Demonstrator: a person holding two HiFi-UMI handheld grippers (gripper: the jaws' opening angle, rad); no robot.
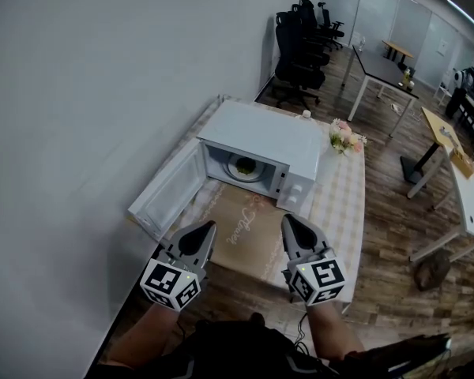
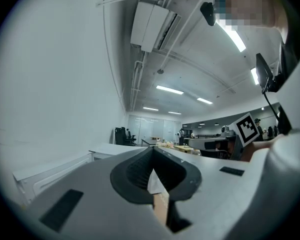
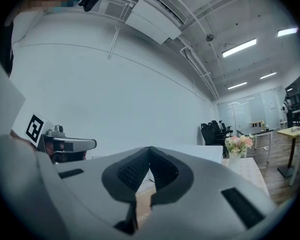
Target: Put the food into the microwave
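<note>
White wall beside cloth-covered table w/ open microwave; wood floor.

We see the microwave open toward us. Its door swings wide to the left and blocks that side, close to the wall. A plate fills the cavity floor. The brown mat in front lies flat and bare, leaving a free approach. The flowers stand on the tabletop to the right, apart from the opening.
</note>
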